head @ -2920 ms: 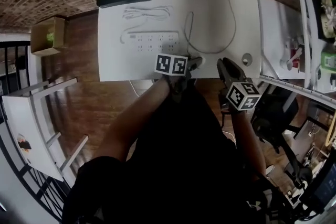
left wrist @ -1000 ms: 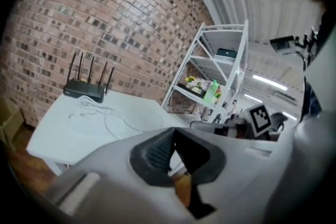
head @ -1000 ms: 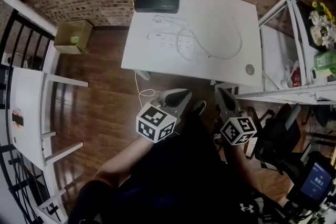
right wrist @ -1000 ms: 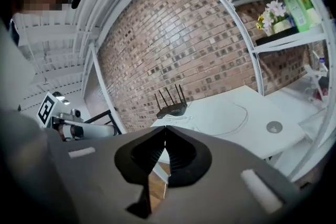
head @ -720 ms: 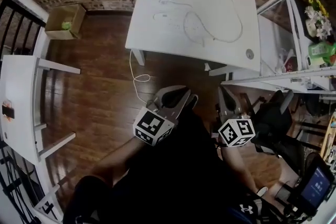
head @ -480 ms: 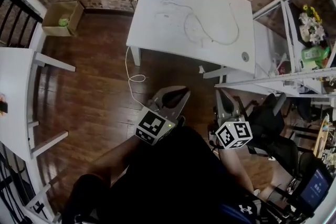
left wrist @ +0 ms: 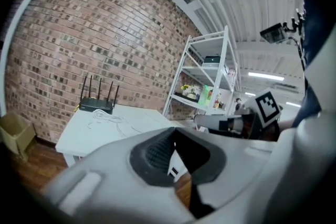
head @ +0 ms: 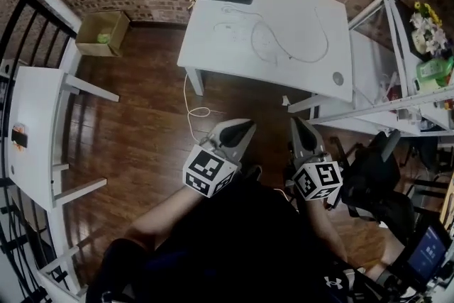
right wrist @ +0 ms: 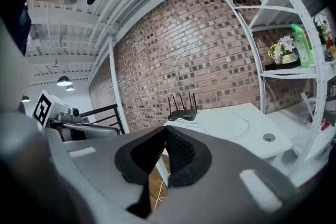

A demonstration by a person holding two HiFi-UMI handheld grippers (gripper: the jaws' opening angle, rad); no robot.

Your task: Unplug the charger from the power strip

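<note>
power strip (head: 233, 28) sits on table (head: 305, 57); left claw (head: 245, 125), right claw (head: 295, 123) closed.

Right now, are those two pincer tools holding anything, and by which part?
Nothing is held. The left gripper and the right gripper both have jaws closed together and empty, away from the white table.
</note>
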